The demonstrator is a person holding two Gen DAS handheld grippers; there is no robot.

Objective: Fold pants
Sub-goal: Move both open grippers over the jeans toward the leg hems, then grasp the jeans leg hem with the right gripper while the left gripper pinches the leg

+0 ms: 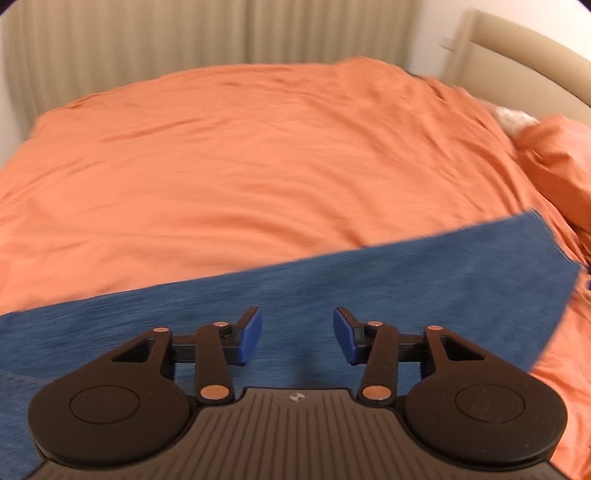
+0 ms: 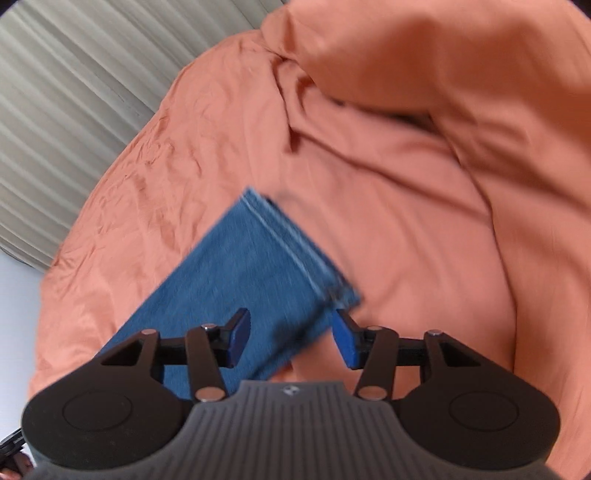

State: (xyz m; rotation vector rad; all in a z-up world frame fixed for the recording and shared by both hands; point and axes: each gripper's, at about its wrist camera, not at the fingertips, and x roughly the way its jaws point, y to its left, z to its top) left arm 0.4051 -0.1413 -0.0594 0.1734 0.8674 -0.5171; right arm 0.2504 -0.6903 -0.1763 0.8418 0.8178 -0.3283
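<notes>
From my left camera the pants (image 1: 332,288) lie flat on the bedspread (image 1: 240,155), running as a band from lower left to the right, with the left gripper (image 1: 297,339) above them and the curtain (image 1: 184,33) behind the bed's far edge. To the right sits a pillow (image 1: 557,162), with the bed frame (image 1: 517,48) behind it. From my right camera the hemmed end (image 2: 295,251) of the pants lies ahead of the right gripper (image 2: 291,341), one edge running between its fingers, bunched bedding (image 2: 443,74) beyond.

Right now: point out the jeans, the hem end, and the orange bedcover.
jeans (image 1: 332,288), left wrist view, mid leg panel.
hem end (image 2: 295,247), right wrist view, stitched edge.
orange bedcover (image 1: 221,166), left wrist view, bare middle.
</notes>
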